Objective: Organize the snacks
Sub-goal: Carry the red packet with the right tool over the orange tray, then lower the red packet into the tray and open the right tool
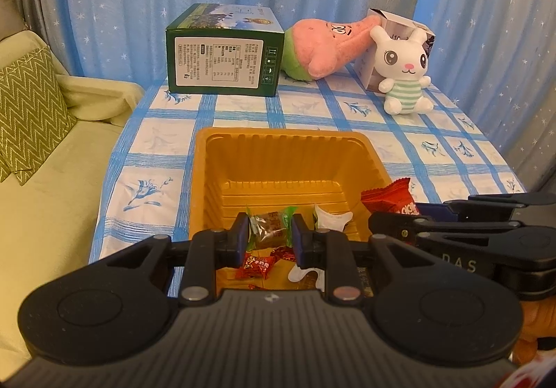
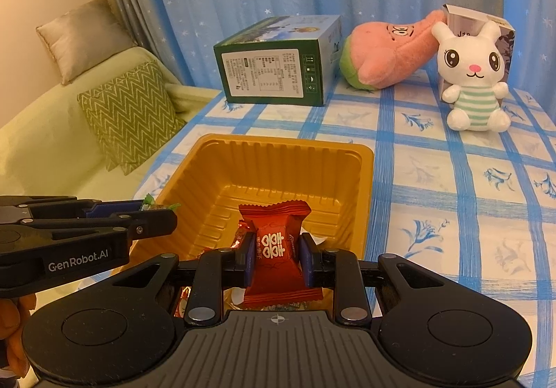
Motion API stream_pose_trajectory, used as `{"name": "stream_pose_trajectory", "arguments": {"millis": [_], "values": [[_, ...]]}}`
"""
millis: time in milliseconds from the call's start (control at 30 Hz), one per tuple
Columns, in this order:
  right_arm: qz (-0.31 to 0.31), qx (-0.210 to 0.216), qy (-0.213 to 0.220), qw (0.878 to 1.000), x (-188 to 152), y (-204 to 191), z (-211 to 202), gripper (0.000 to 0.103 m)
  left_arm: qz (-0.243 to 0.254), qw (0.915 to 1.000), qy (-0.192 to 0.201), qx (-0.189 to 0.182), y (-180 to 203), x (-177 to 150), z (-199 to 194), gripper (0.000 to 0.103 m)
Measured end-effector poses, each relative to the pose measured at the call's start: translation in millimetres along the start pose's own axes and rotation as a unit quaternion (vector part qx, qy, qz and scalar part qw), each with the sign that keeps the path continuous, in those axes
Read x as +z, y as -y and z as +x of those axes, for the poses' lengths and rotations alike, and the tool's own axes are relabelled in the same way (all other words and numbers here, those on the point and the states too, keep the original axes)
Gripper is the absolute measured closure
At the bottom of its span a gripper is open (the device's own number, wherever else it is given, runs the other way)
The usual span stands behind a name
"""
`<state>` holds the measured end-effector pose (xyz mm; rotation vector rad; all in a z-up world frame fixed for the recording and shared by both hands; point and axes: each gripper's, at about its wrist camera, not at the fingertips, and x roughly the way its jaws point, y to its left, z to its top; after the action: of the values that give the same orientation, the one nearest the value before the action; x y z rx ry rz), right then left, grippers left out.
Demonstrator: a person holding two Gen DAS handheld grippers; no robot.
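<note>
Btwn R claw (image 2: 276, 257) pads: red snack pkt (image 2: 274, 249).

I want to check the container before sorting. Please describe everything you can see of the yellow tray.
The yellow tray is a deep, square container of thin glossy plastic, with rounded corners, ribbed walls and a stepped floor. It sits upright on the blue checked tablecloth, near the table's front. Several wrapped snacks lie at its near end; the far part is bare.

The right gripper (image 2: 275, 257) pinches a red candy packet (image 2: 278, 249) above the near end of the yellow tray (image 2: 365, 179). The left gripper (image 2: 153, 211), to its left, holds a green-ended sweet (image 2: 150, 199) over the tray's left rim.
</note>
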<state>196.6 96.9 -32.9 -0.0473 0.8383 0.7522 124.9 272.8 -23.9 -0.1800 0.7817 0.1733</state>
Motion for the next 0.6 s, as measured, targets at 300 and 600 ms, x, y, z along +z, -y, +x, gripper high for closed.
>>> {"name": "stream_pose_trajectory", "arguments": {"millis": [300, 600], "values": [[0.006, -0.002, 0.001, 1.000, 2.8, 2.6, 3.5, 0.076, 0.001, 1.0000, -0.003, -0.005, -3.4, 2.1, 5.3, 0.075], [0.020, -0.002, -0.001, 1.000, -1.0, 9.6, 3.1, 0.076, 0.001, 0.9999, 0.005, 0.010, -10.5, -1.0, -2.1, 0.054]]}}
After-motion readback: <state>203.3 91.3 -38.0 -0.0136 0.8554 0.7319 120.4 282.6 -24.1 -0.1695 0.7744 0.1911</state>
